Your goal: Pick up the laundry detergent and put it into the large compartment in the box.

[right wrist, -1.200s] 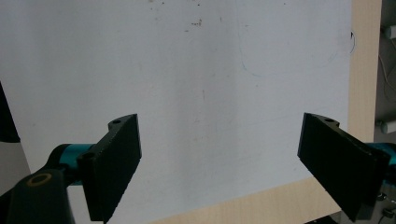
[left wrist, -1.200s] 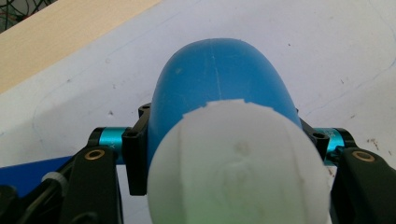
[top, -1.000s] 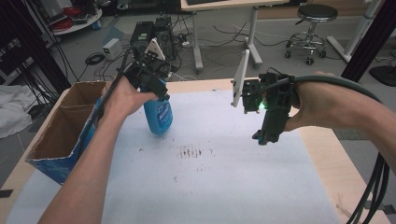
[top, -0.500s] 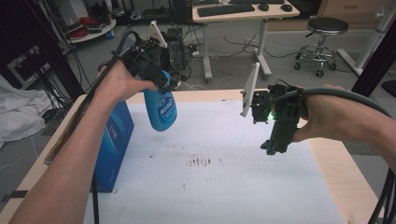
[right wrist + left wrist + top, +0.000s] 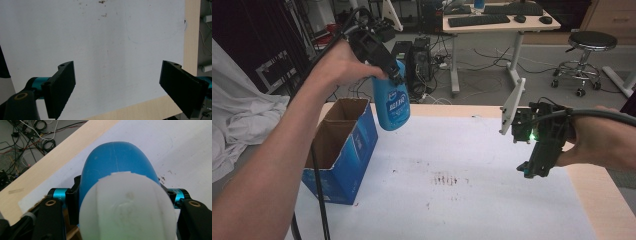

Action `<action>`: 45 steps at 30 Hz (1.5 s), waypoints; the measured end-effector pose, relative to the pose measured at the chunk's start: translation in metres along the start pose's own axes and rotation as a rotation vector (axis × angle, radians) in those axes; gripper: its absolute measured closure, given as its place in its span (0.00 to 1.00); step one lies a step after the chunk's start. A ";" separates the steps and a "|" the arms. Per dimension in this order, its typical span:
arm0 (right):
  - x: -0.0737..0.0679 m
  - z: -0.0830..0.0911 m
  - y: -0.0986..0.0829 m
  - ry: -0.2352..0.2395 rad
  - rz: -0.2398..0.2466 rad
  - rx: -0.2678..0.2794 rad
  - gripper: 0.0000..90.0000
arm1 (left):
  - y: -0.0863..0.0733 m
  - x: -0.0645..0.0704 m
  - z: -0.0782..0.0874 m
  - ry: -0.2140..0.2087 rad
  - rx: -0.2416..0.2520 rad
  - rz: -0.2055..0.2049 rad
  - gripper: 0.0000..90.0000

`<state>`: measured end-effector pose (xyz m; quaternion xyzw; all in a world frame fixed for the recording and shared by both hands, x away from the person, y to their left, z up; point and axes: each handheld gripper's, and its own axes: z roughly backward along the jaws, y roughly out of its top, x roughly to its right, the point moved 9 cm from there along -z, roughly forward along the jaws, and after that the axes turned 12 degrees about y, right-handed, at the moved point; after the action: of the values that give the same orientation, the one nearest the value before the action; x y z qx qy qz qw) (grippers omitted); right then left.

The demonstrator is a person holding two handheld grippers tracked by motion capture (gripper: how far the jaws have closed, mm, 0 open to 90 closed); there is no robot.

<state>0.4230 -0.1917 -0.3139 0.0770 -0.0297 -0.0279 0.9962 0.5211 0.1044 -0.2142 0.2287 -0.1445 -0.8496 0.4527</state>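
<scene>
1. Blue bottle (image 5: 390, 102), carried in the air by the left gripper (image 5: 377, 52), hangs at about 10 o'clock over the tabletop (image 5: 597, 200), just beside the open top of the blue box (image 5: 343, 145) at 9 o'clock.
2. Progress, as judged: the bottle is lifted clear of the white sheet (image 5: 452, 195) and brought to the box; lowering it inside and letting go appear to remain. The box interior that shows looks empty.
3. Left jaws: clamped on the bottle near its white cap. In the left gripper view the cap (image 5: 127, 207) and blue shoulder (image 5: 117, 160) sit between the two jaws, pressed from both sides.
4. Right gripper (image 5: 539, 152): held above the sheet at about 3 o'clock, well apart from bottle and box. Its jaws stand wide apart and touch nothing; in the right gripper view, bare sheet (image 5: 112, 50) and a strip of tabletop edge lie between them.
5. Faint dark smudges mark the sheet near the centre.
</scene>
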 end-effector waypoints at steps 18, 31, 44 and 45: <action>-0.001 -0.001 0.003 -0.002 0.021 -0.004 0.14 | -0.041 -0.050 0.037 0.014 -0.051 0.032 0.42; 0.001 -0.006 0.009 0.003 0.035 -0.007 0.14 | -0.088 -0.090 0.050 0.054 -0.093 0.092 0.42; 0.000 -0.010 0.018 0.004 0.058 -0.011 0.14 | -0.119 -0.095 0.028 0.035 -0.115 0.112 0.42; 0.000 -0.010 0.018 0.004 0.056 -0.012 0.14 | -0.119 -0.095 0.028 0.035 -0.115 0.112 0.42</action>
<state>0.4245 -0.1726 -0.3210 0.0702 -0.0296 0.0000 0.9971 0.4687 0.2504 -0.2197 0.2085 -0.1002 -0.8257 0.5145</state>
